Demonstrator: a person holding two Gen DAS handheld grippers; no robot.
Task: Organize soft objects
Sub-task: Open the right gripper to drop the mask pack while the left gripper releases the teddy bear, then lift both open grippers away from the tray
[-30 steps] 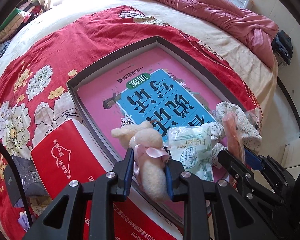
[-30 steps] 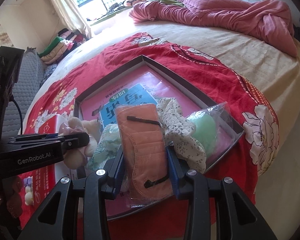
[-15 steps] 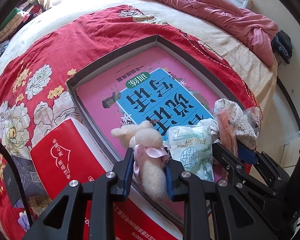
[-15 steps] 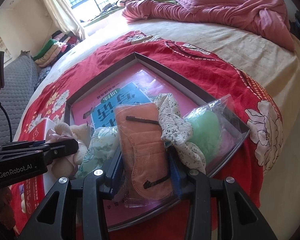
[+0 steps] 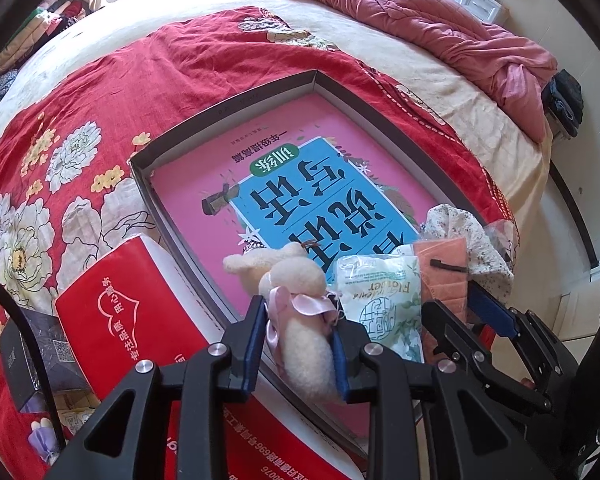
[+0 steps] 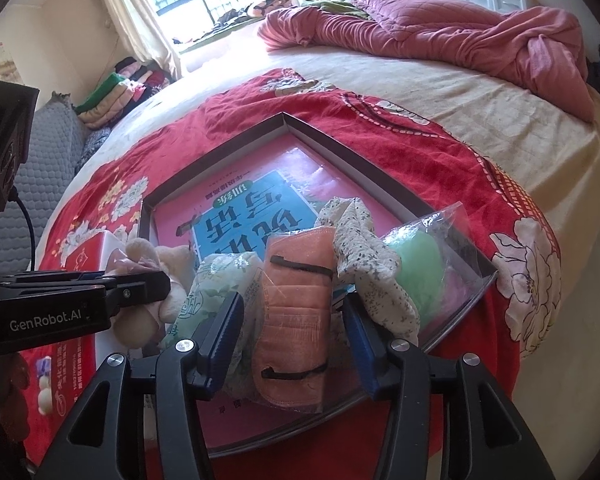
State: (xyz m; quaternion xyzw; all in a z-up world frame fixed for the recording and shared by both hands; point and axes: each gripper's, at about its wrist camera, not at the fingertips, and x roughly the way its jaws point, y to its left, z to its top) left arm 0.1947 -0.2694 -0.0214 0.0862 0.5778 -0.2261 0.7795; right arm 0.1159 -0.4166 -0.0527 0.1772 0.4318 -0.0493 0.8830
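cream plush toy (image 5: 300,304), one; orange mask (image 6: 296,312), one.

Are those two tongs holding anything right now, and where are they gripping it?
Left tongs pinch the plush toy around its lower body. Right tongs are opening around the orange face mask, pads clear of it.
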